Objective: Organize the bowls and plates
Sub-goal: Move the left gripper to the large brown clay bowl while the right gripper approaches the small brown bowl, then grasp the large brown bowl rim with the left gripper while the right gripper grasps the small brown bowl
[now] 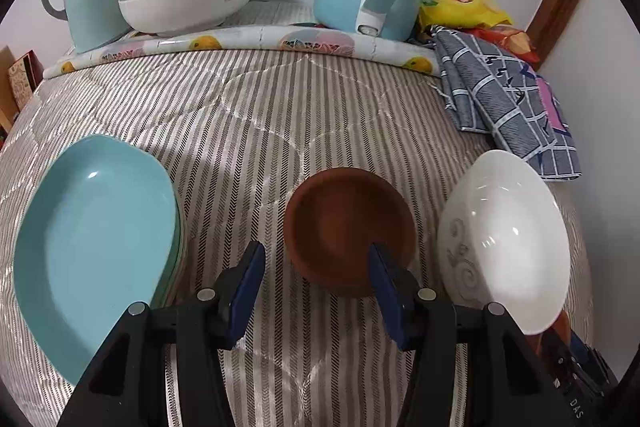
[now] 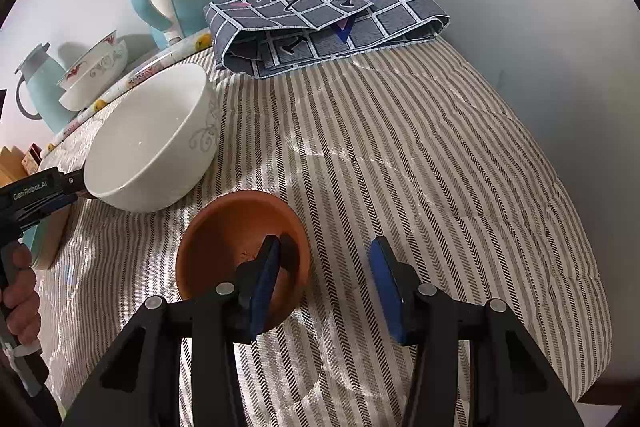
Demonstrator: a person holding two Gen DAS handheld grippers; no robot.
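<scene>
Both tongs, left (image 1: 316, 267) and right (image 2: 326, 263), gape spread over the striped bed (image 2: 400, 155), each with one pad inside the upright brown bowl (image 1: 350, 231) beside the white bowl (image 1: 508, 243).

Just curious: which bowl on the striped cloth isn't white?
The small brown bowl, between the turquoise plate and the plain white bowl; it is terracotta-coloured.

Black plastic grippers (image 1: 316, 287) (image 2: 326, 281) are fitted with blue pads (image 1: 248, 291) and silver screws (image 2: 224, 288); white "GenRobot.AI" lettering (image 2: 30, 195) is printed.
</scene>
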